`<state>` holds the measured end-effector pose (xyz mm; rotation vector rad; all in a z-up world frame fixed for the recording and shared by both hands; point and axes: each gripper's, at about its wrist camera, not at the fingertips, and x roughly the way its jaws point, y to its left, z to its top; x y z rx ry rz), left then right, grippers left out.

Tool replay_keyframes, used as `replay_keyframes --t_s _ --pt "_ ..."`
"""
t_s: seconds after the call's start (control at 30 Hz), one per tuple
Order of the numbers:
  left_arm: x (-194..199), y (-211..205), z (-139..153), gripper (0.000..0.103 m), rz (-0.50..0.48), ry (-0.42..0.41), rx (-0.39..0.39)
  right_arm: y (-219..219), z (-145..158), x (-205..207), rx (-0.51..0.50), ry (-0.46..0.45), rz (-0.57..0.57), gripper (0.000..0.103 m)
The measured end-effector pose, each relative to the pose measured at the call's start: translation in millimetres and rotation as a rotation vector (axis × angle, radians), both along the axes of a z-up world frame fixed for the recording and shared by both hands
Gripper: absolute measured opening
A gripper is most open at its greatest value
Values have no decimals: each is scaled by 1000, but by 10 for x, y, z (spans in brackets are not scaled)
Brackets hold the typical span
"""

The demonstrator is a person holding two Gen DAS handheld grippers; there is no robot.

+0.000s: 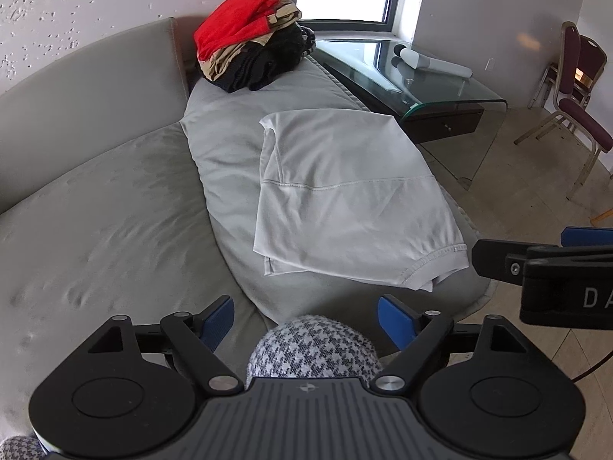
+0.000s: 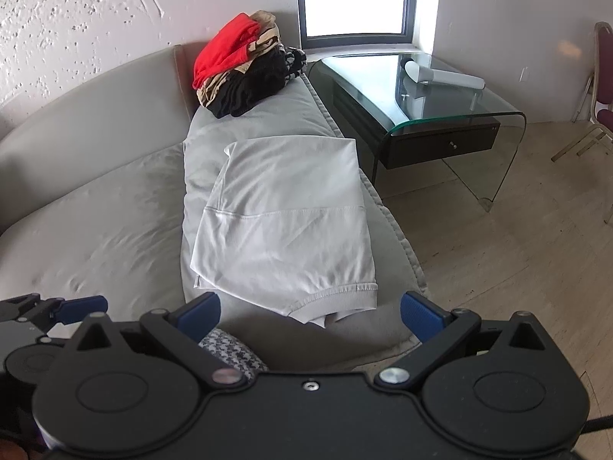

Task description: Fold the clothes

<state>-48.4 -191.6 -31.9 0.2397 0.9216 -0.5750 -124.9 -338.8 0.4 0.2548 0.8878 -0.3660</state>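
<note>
Left tongs point(image 1: 306, 322) wide, nothing between pads, hovering above near edge of sofa point(image 1: 95, 230). Right tongs point(image 2: 310, 314) also wide and empty, just beside left ones, same downward tilt. Left tongs' blue pad visible at lower-left edge of right view.

Folded white garment point(image 1: 345, 199) flat on grey seat cushion point(image 1: 226, 145), ribbed hem toward camera, one corner of hem slightly bunched at front right. No contact with either tongs; just ahead of both.

Pile of clothes point(image 1: 249, 53) at far end of sofa against the wall: red piece on top, tan and black below.

Houndstooth-patterned fabric point(image 1: 314, 349) right under left tongs, close to camera; cannot tell what it belongs to.

Glass bench point(image 2: 421, 107) right of sofa under window point(image 2: 352, 0), dark drawer unit beneath, white cylindrical object point(image 2: 440, 76) lying on top. Chair point(image 1: 574, 107) with maroon seat at far right wall.
</note>
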Motion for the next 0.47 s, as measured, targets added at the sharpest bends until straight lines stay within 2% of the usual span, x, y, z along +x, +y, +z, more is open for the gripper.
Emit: replay_keyframes --t_s 0.27,0.47 --pt "18 -16 -19 85 -3 0 -5 12 -47 19 5 13 4 101" --pt "-1 -37 -15 85 -4 -41 5 7 -65 45 10 15 11 101"
